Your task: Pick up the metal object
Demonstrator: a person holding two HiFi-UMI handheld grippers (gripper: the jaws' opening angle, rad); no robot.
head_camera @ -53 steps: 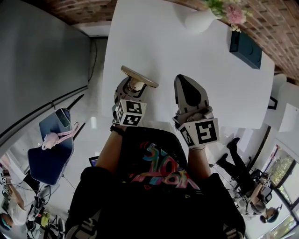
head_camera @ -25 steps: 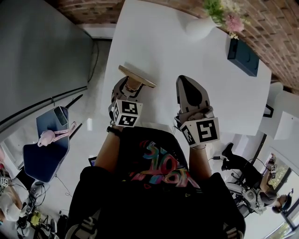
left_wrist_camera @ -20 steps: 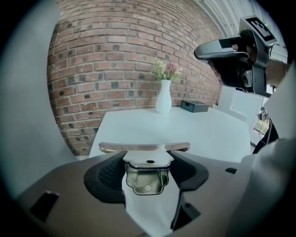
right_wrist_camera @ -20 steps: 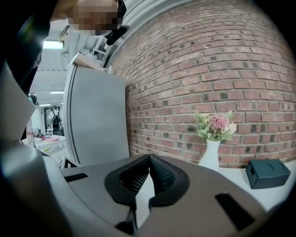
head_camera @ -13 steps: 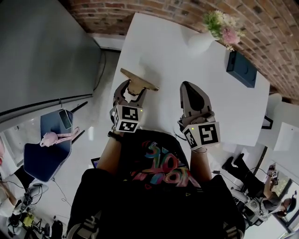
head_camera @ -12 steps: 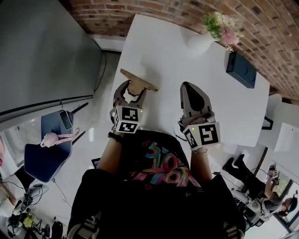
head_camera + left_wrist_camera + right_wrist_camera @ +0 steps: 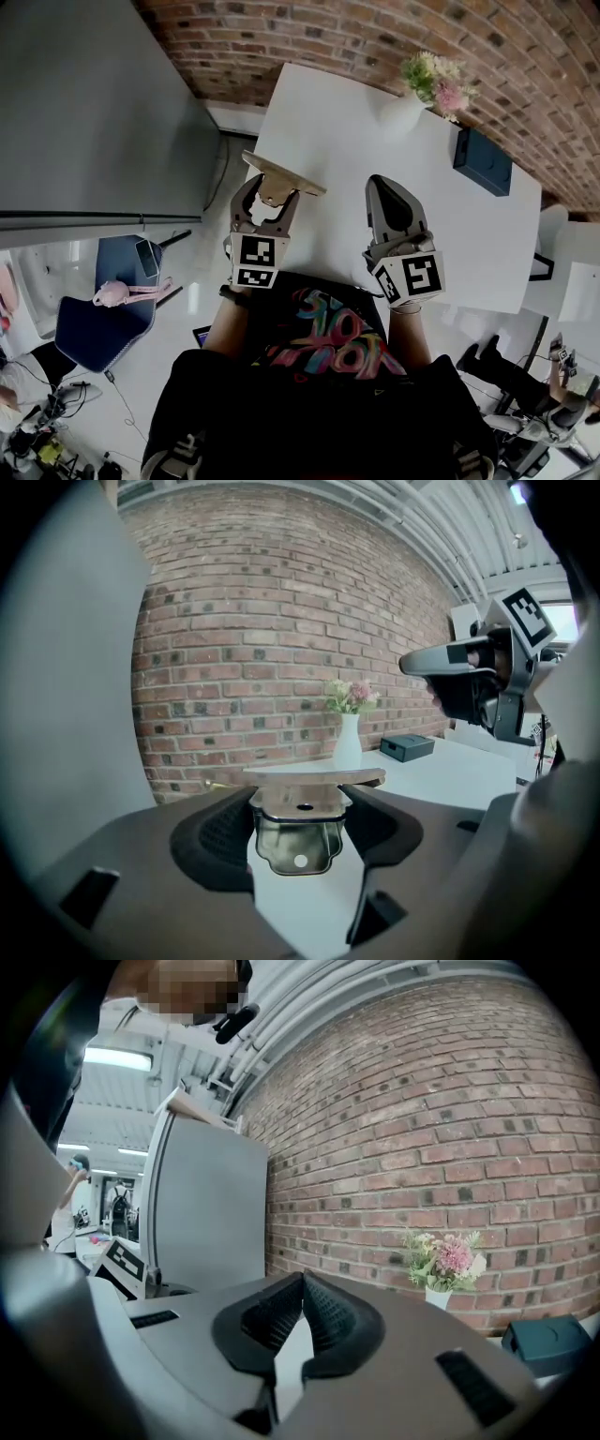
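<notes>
One metal object (image 7: 298,841) clamped in left gripper (image 7: 266,195) jaws; right gripper (image 7: 302,1286) jaws closed, empty

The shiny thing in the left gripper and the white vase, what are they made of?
The metal object looks like thin bent sheet metal, polished: it mirrors its surroundings and has punched round holes. Its flat top looks duller and tan, maybe brass or wood; hard to tell. The vase is plain white and smooth, probably glazed ceramic, though plastic is possible.
</notes>
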